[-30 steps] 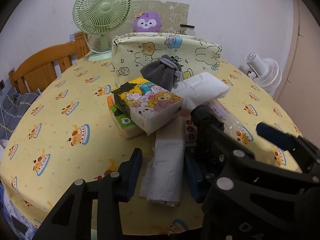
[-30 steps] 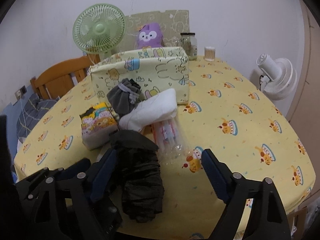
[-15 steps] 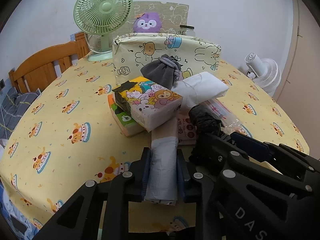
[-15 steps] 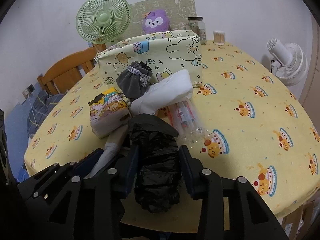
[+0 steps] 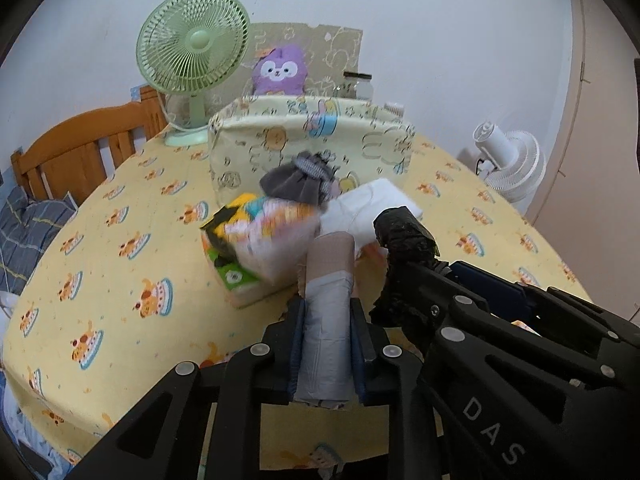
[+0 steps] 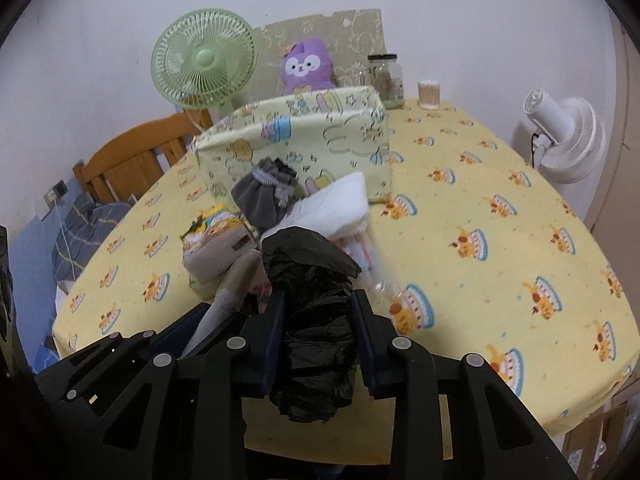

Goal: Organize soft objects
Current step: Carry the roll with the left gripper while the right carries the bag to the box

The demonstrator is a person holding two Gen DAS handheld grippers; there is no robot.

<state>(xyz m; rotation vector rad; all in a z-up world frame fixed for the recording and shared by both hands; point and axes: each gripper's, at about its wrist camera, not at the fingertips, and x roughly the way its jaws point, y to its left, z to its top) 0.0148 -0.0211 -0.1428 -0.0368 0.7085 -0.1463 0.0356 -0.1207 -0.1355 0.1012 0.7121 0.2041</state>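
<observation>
Yellow tablecloth (image 6: 480, 184): only right wrist view shows cotton-swab tub (image 6: 429, 94) beside jar (image 6: 385, 77)

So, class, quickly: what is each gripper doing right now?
Left gripper: shut on the grey bag roll.
Right gripper: shut on the black bag roll.

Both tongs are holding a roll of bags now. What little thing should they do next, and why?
Probably lift both rolls a little and carry them toward the yellow fabric box. The left tongs are shut on the grey roll; the right tongs, which have just been closing, pinch the black roll. The box stands open-topped behind the pile, a likely home for soft things.
</observation>
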